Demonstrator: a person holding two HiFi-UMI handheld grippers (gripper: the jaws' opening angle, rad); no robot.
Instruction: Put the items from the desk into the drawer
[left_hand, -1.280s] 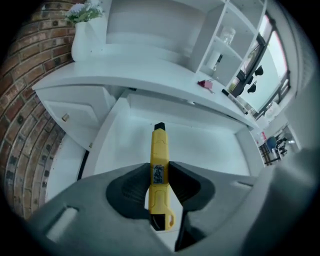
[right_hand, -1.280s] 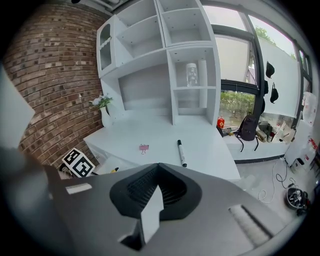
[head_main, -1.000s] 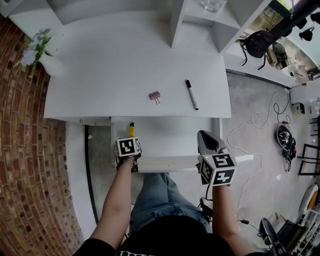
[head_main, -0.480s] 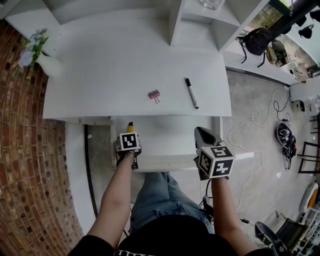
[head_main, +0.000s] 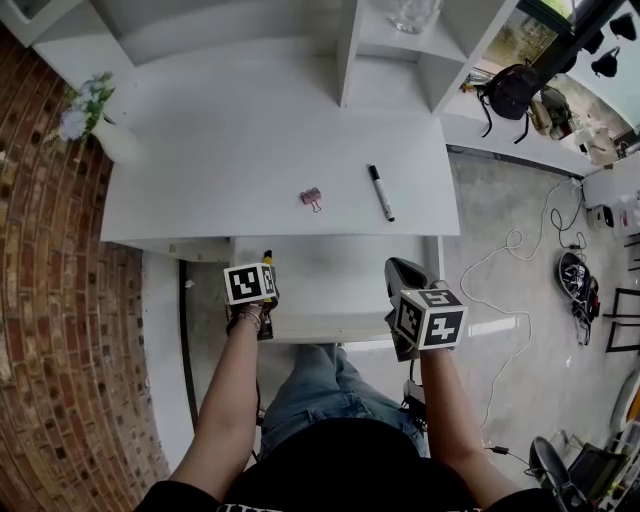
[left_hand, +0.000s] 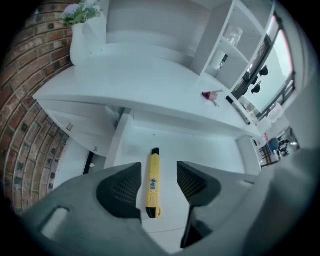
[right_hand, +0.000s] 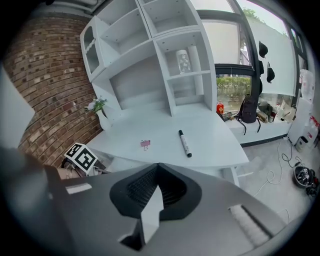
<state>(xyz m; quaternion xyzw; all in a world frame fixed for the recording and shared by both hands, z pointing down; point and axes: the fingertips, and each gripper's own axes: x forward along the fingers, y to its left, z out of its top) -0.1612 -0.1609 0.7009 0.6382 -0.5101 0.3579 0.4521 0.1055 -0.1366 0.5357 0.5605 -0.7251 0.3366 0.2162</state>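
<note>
Hovering over the open drawer (left_hand: 200, 145), the left gripper (left_hand: 159, 172) points steeply down with its jaws spread part-way; they have just been opening. Straight below, framed in the gap between the two ribbed pads (left_hand: 120, 189), a yellow utility knife (left_hand: 153, 182) lies flat on the drawer floor, black tip pointing away from the gripper towards the desk. Neither pad touches it, and there is clear space on both sides of the handle.

Off to that gripper's right, the right gripper (right_hand: 157, 187) sits at the drawer's front edge with its jaws pressed together on a thin white panel, which looks like the drawer's front. Beyond both grippers, up on the desk (head_main: 250, 150), a pink binder clip (head_main: 311, 198) and a black marker (head_main: 380, 192) lie near each other, well apart from either tool.
</note>
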